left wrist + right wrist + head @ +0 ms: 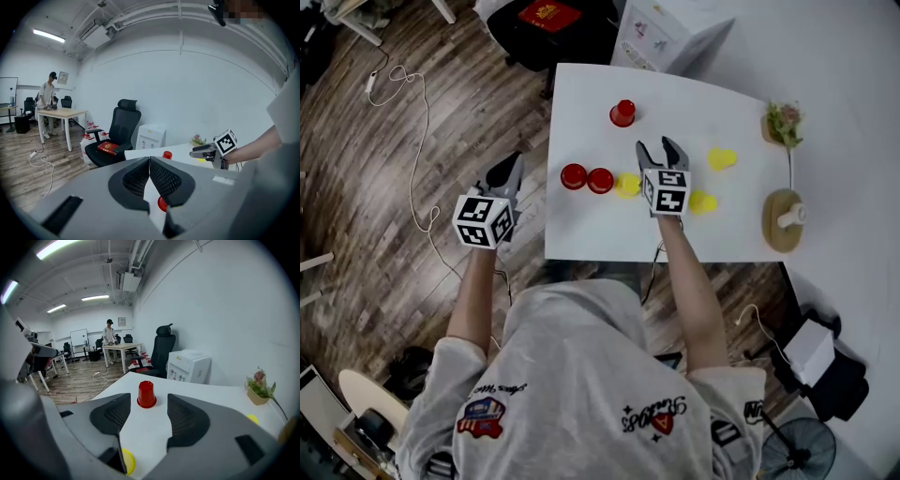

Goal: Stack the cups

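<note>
Facing red cup (146, 394) | right gripper (659, 148) fingers (190, 420) apart | shirt print (643, 419) illegible

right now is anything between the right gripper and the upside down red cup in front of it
Nothing visible. The right gripper has its jaws open and empty, and only bare table lies between them and the red cup. A yellow cup sits close at the gripper's left, off the path.

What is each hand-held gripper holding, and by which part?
Nothing. The left hand-held gripper is shut and empty; the right hand-held gripper is open, short of the upside-down red cup.
</note>
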